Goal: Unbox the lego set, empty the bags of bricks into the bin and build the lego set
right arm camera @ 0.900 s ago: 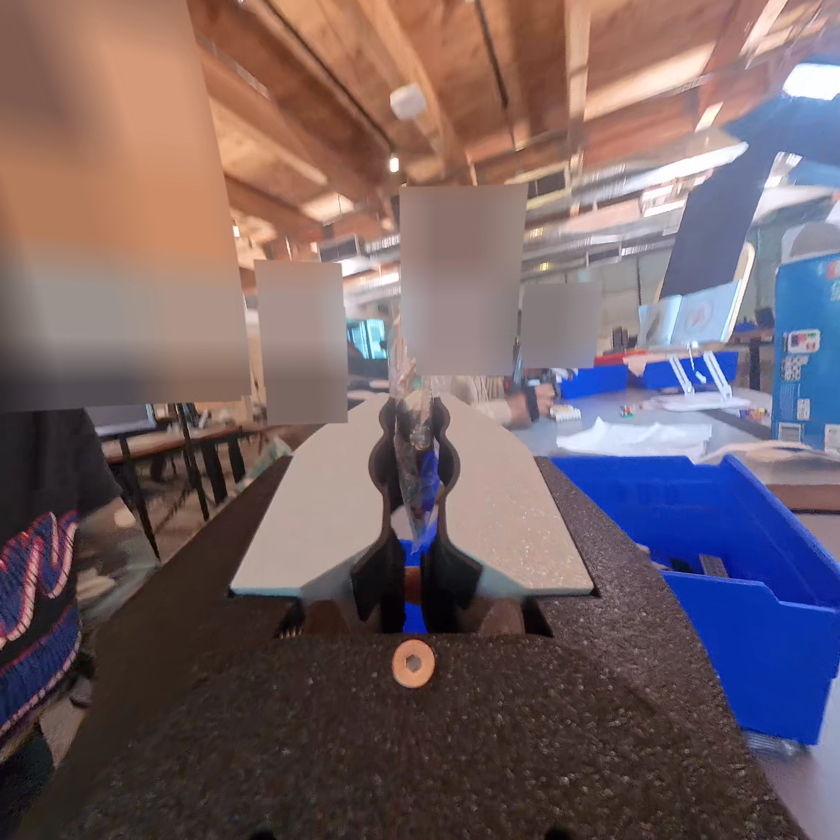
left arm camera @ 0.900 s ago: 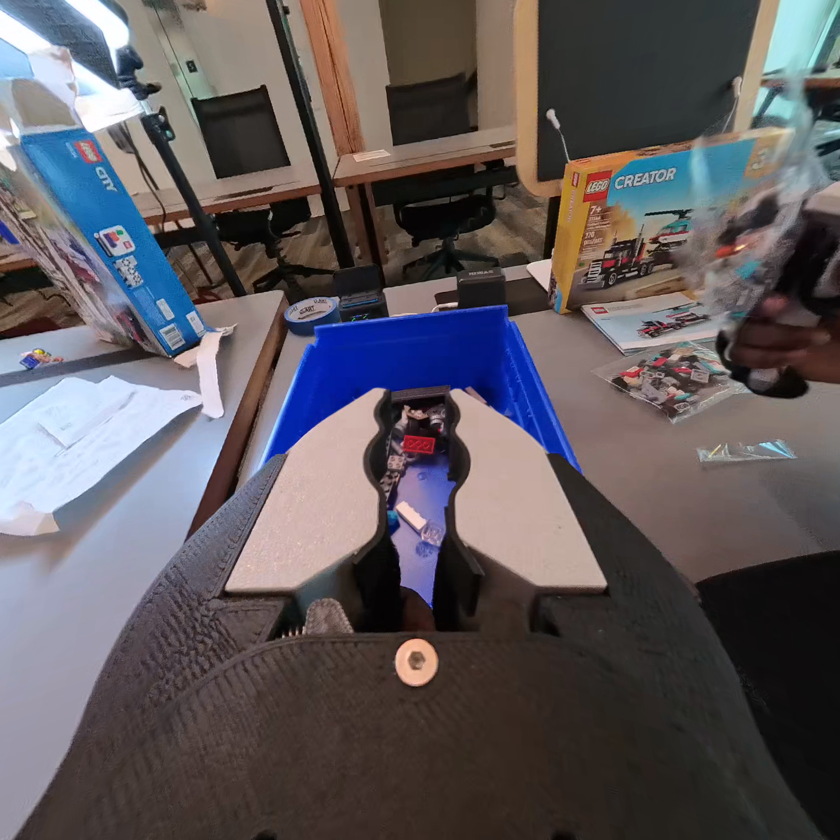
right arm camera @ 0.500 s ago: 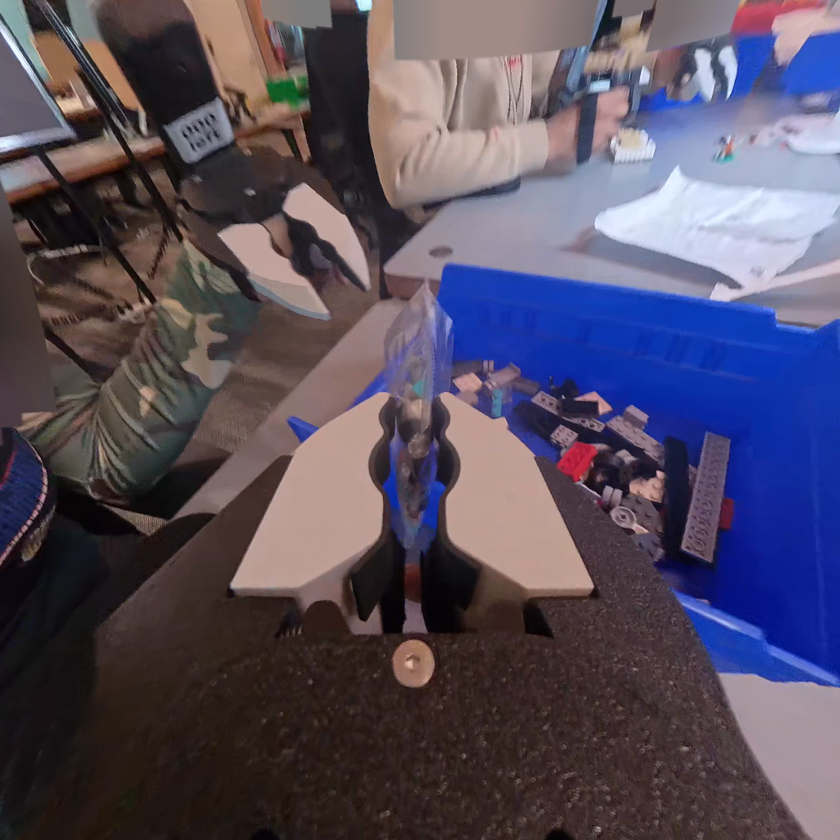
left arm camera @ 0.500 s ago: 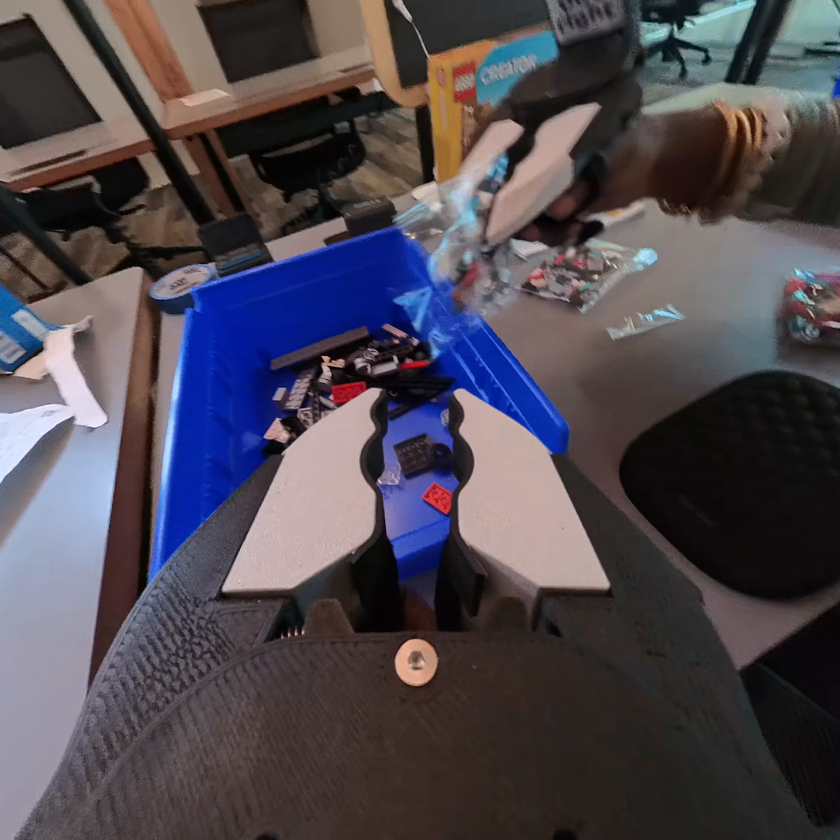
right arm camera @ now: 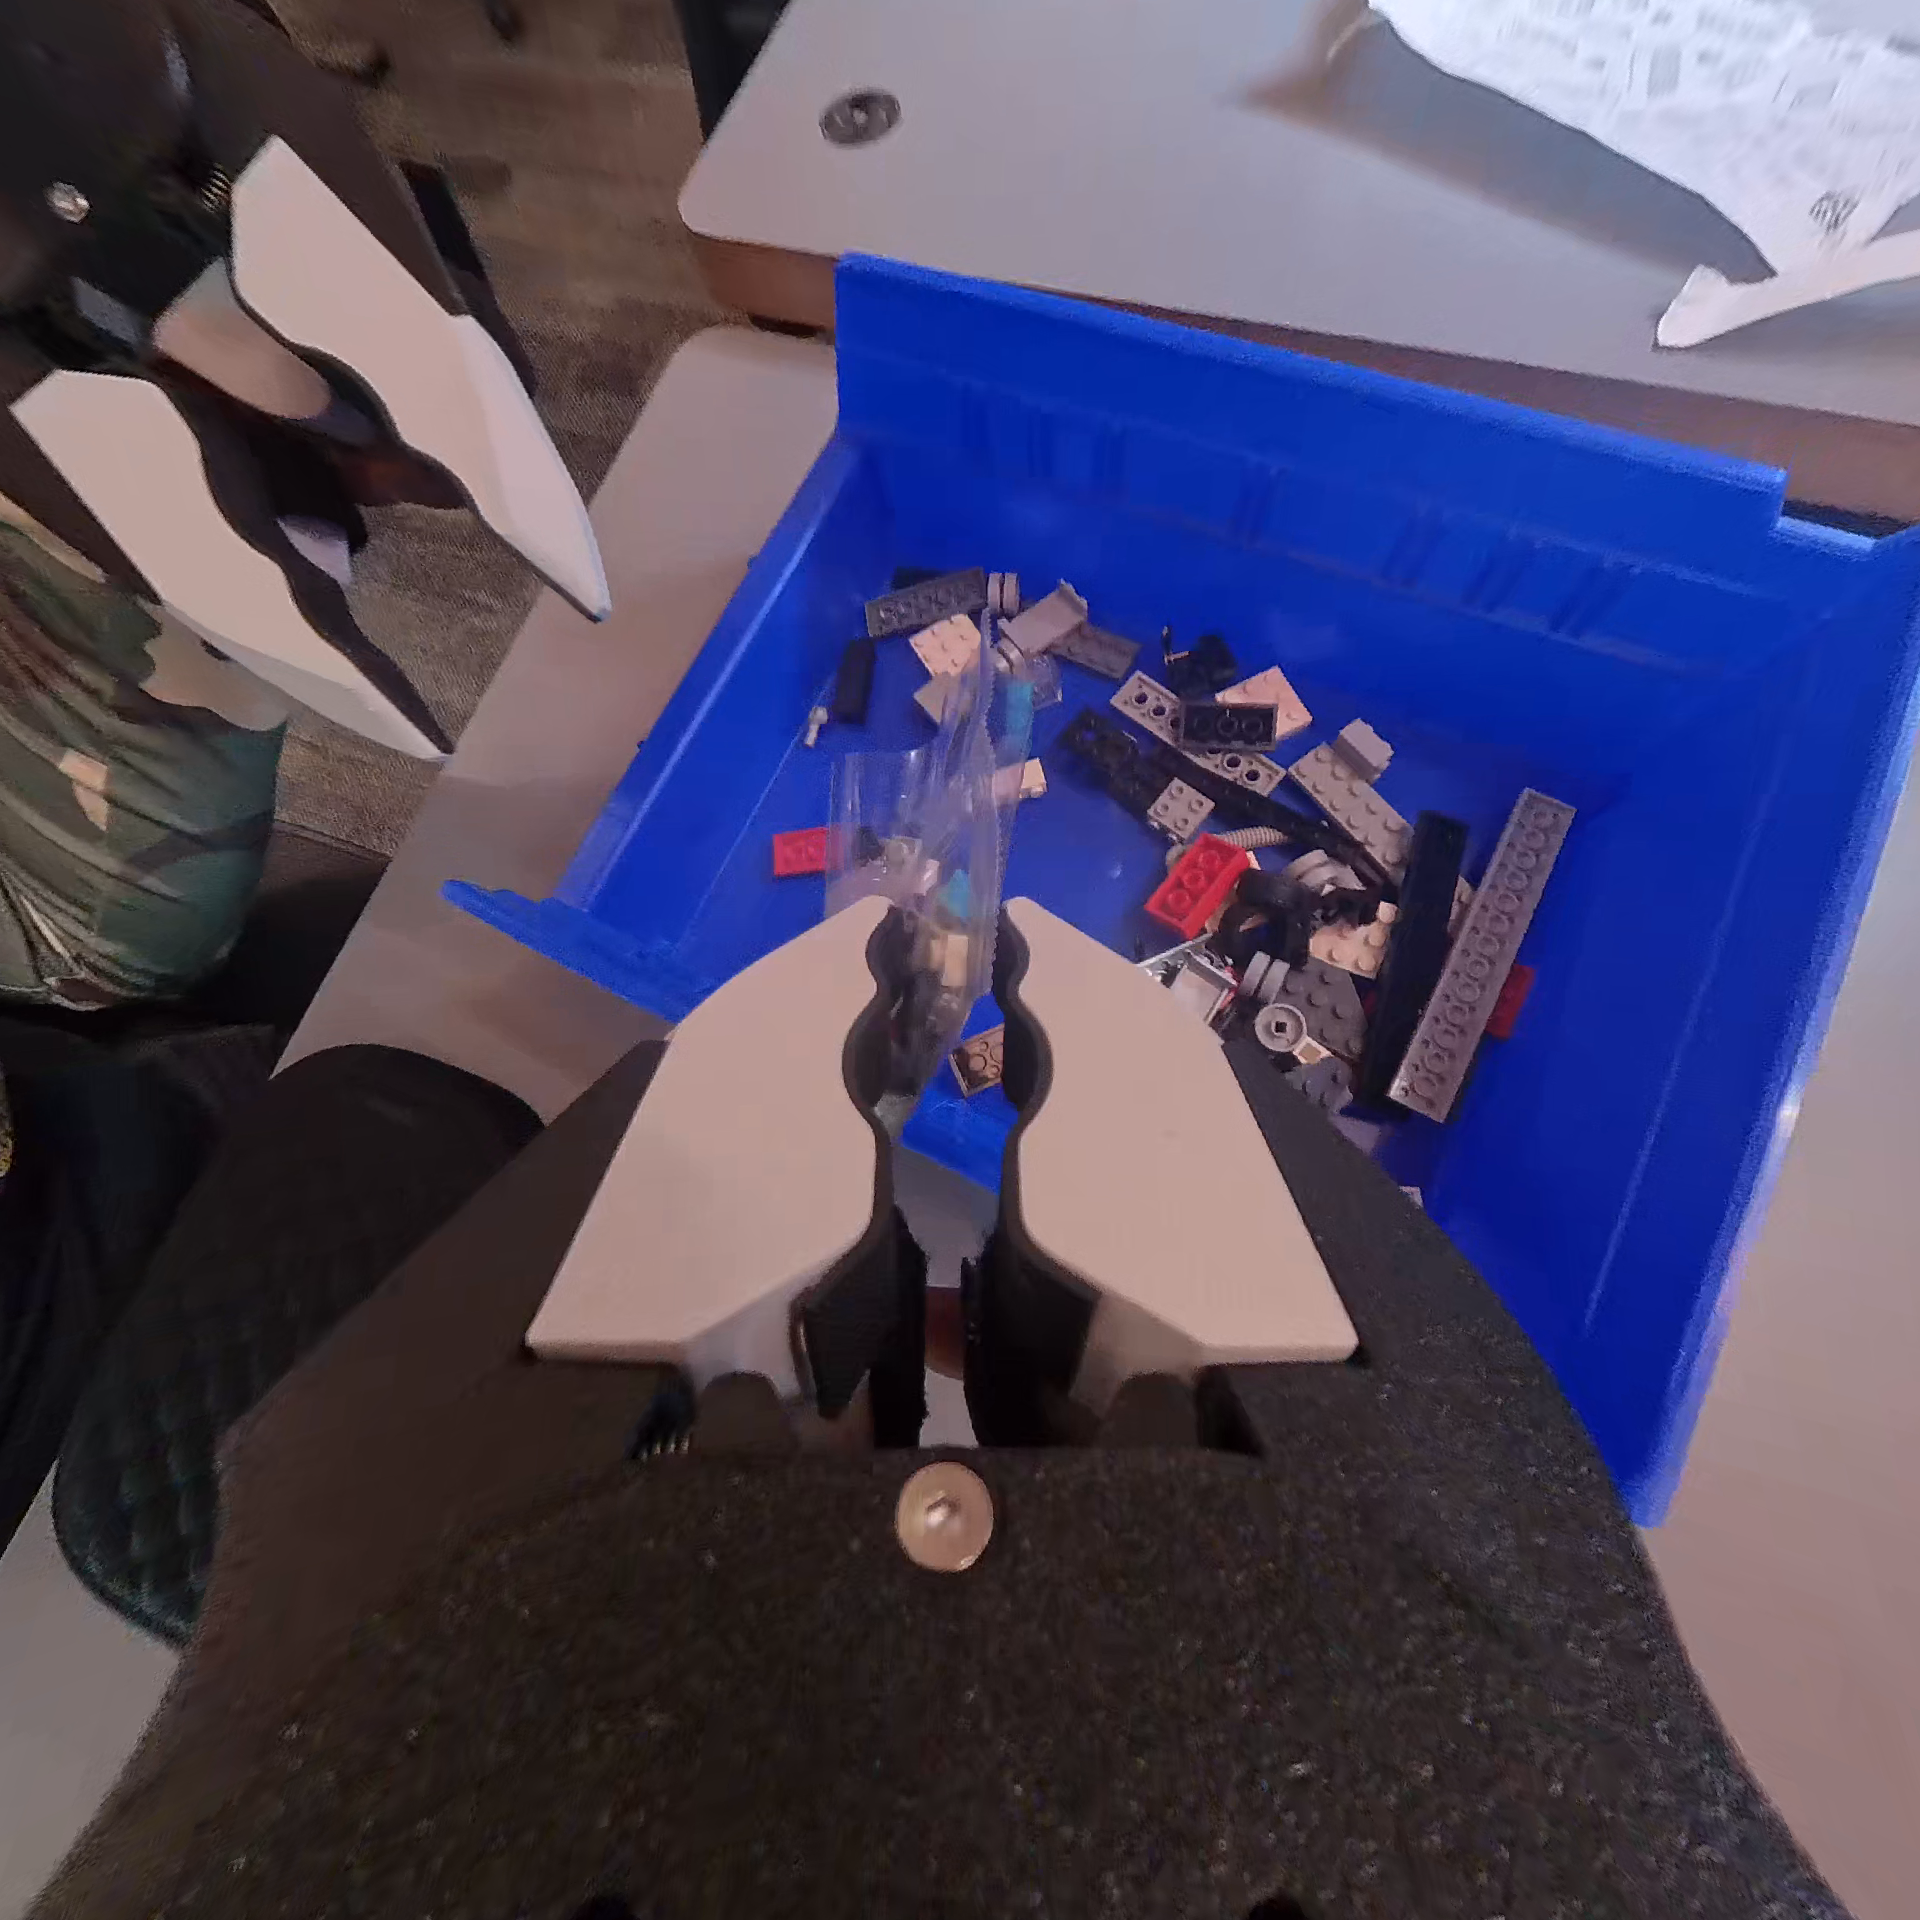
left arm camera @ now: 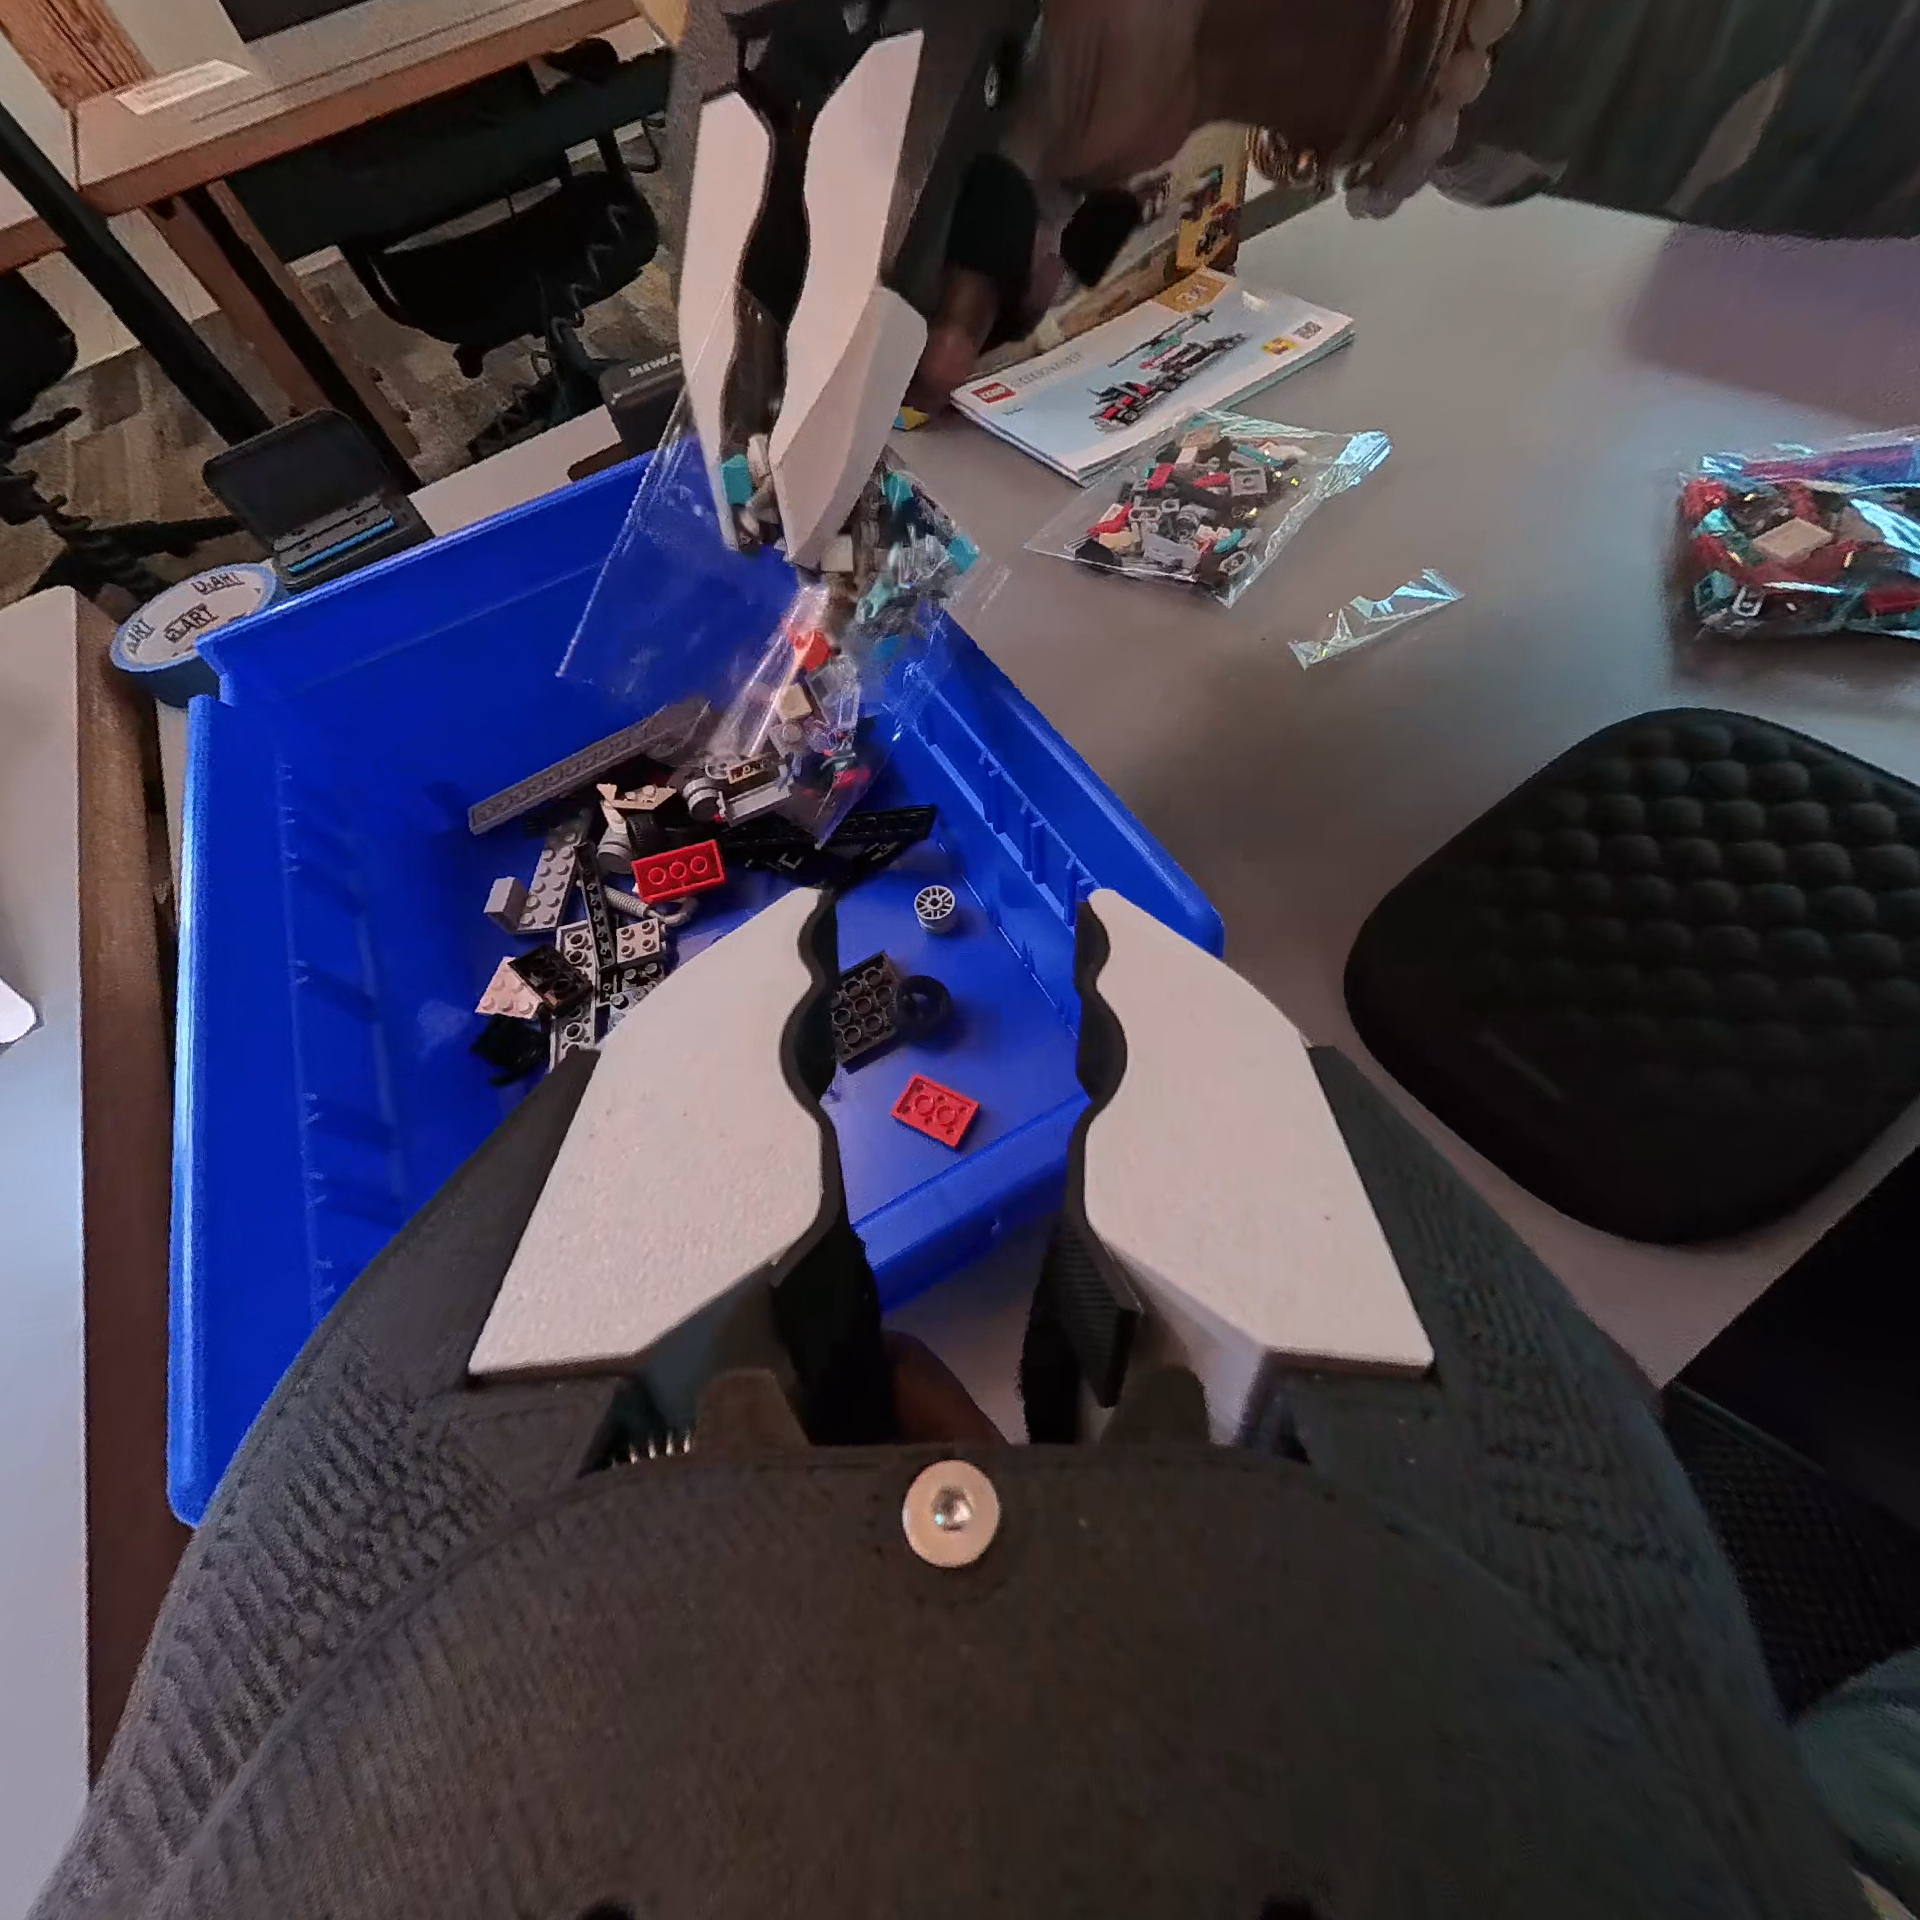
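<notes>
right gripper point(right arm camera: 940, 925): pinching crinkly clear bag point(right arm camera: 935, 821) over bin | left gripper point(left arm camera: 951, 920): gaping, empty, at near rim | bin point(left arm camera: 312, 935): glossy blue plastic, studded bricks point(left arm camera: 623, 883) heaped inside

Light: bright, even, indoor | Shadows: soft | Glare: clear bag point(left arm camera: 1371, 619) | Blur: paper point(right arm camera: 1704, 135), top corners | Distortion: wide-angle bending at edges

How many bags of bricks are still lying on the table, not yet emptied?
2. One clear bag lies beside the instruction booklet; another bag sits at the picture's right edge. More may be hidden outside the view.
</notes>
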{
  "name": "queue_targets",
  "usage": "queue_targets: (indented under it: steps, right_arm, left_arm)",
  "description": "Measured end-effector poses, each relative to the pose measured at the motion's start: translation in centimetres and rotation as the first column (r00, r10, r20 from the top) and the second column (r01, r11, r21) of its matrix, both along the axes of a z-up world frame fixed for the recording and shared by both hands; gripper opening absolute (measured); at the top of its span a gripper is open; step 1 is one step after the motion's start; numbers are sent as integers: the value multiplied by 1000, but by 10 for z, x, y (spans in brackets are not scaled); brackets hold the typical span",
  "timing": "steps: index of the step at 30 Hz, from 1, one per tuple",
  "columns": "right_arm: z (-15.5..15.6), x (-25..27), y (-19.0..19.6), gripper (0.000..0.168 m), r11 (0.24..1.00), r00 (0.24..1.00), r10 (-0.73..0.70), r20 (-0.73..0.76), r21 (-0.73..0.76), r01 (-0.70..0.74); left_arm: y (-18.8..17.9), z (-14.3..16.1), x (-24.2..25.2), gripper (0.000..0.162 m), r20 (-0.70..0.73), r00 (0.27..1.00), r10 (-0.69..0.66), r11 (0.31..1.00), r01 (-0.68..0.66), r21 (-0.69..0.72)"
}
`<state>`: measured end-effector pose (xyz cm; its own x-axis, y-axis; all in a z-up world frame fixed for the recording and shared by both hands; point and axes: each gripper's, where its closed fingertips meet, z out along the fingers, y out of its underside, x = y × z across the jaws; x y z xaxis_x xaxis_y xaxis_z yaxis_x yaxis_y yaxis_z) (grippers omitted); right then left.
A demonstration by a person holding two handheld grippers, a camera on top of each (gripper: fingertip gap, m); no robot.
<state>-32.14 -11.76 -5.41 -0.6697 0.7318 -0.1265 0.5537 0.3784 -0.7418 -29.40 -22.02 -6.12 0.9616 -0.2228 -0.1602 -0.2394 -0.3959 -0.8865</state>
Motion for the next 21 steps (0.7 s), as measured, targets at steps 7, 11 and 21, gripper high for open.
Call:
queue_targets:
  steps: [7,11,21]
  right_arm:
    - [-7,-7,-2,16,992,995,-18,102,122,5]
    - [-9,-14,-3,16,982,989,-28,146,191,0]
    - [-18,-12,-9,11,944,981,-3,195,324,-62]
  left_arm:
    - [0,1,-1,45,-22,1000,7,1000,-7,3]
    - [1,-1,-4,45,-25,1000,19,1000,-19,-4]
    - [3,-6,-6,45,-35,999,22,999,-23,-26]
